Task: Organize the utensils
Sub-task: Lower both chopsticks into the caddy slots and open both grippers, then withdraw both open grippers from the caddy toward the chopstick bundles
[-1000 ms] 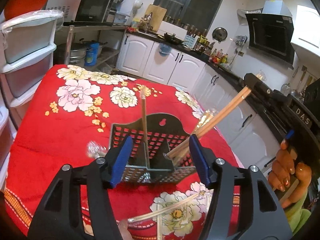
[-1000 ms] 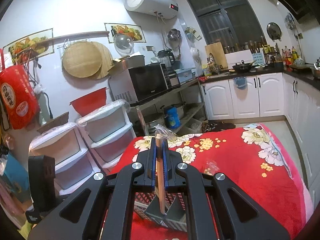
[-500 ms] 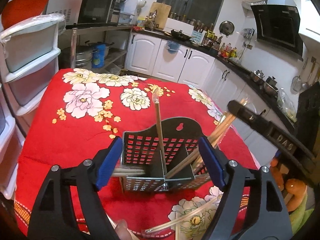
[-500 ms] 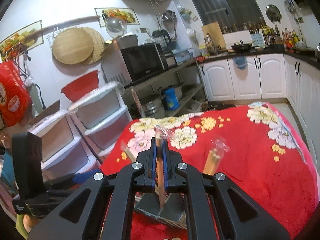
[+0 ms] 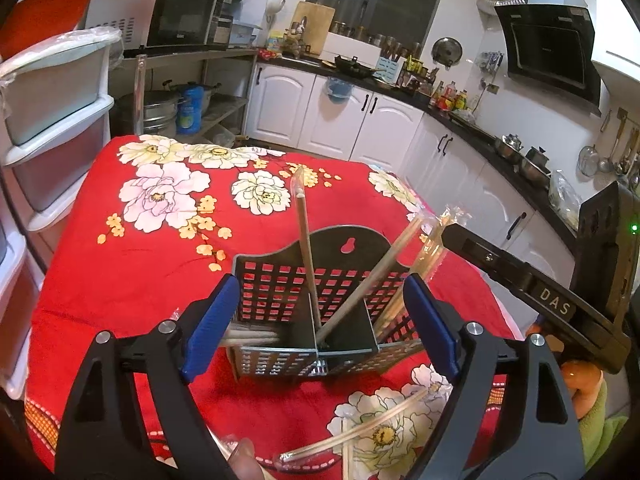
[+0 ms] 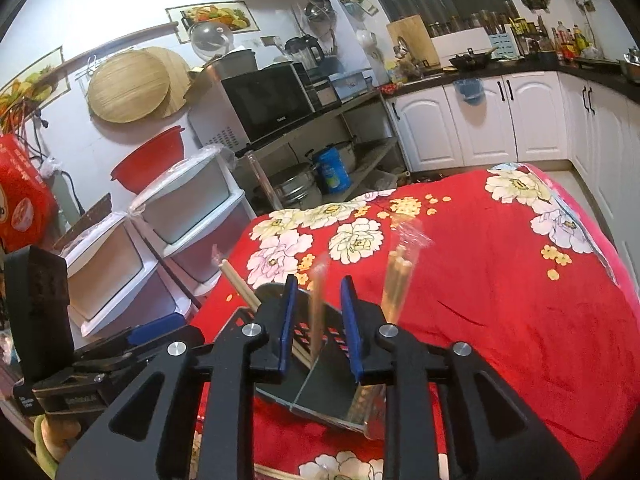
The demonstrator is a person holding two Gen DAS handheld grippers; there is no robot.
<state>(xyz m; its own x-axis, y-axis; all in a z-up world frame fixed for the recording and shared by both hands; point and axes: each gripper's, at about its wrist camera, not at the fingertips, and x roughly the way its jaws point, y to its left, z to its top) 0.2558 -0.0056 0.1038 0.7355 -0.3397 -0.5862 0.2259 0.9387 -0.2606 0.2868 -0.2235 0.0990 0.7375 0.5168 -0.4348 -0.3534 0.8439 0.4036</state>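
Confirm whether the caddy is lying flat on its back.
No. The caddy stands upright on the red cloth, chopsticks sticking up from it.

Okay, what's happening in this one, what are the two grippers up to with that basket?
A person with a gripper in each hand is sorting chopsticks into a black mesh utensil caddy on a red floral cloth. The right gripper is opening over the caddy, with a blurred chopstick between its pads, apparently being released. The left gripper straddles the caddy's front, its jaws opening wide and holding nothing. Several chopsticks already stand inside; more wrapped chopsticks lie on the cloth.
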